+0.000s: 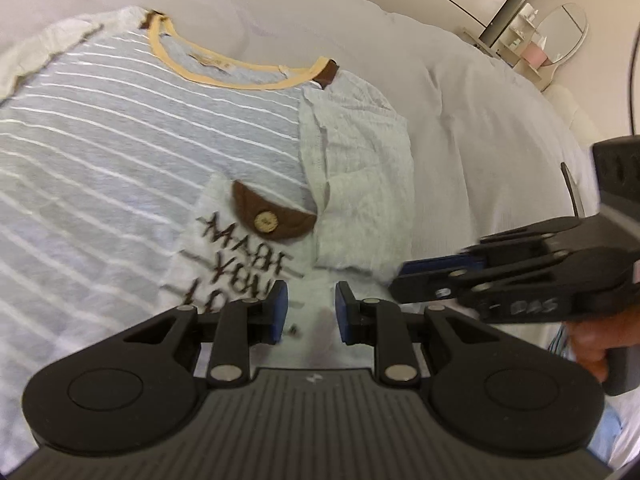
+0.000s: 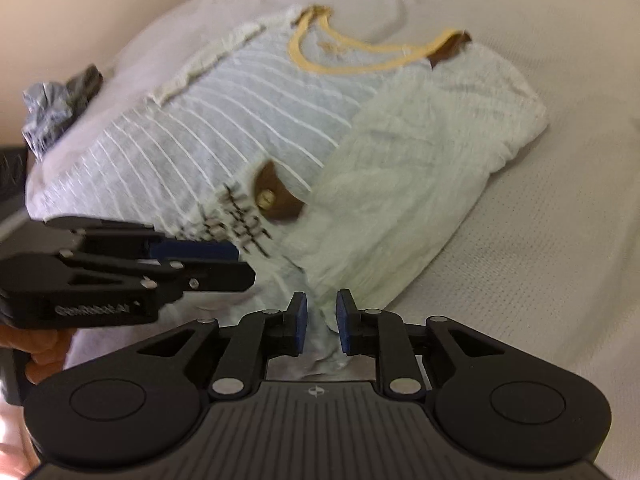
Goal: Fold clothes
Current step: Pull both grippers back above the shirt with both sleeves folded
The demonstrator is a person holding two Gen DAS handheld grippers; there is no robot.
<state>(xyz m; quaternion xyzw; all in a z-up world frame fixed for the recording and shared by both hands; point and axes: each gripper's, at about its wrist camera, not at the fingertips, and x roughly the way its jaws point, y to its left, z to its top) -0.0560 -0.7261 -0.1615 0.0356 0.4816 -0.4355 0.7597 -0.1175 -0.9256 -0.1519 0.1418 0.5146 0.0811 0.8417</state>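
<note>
A light-blue T-shirt (image 1: 140,152) with white stripes, a yellow collar, a brown buttoned pocket flap and dark lettering lies face up on the bed. My left gripper (image 1: 311,308) hovers over its lower front by the lettering, open, with flat fabric showing in the gap. The right gripper (image 1: 402,276) comes in from the right at the edge of the pale sleeve (image 1: 360,168). In the right wrist view the right gripper (image 2: 322,316) has its pads close together, and a fold of the T-shirt (image 2: 400,184) runs up between them. The left gripper (image 2: 236,264) sits to its left.
The bed (image 1: 480,112) has a pale grey wrinkled cover. A crumpled blue-grey garment (image 2: 52,108) lies at its far left edge. A round mirror and small shelves (image 1: 560,36) stand beyond the bed on the right. A hand (image 1: 596,344) holds the right gripper's handle.
</note>
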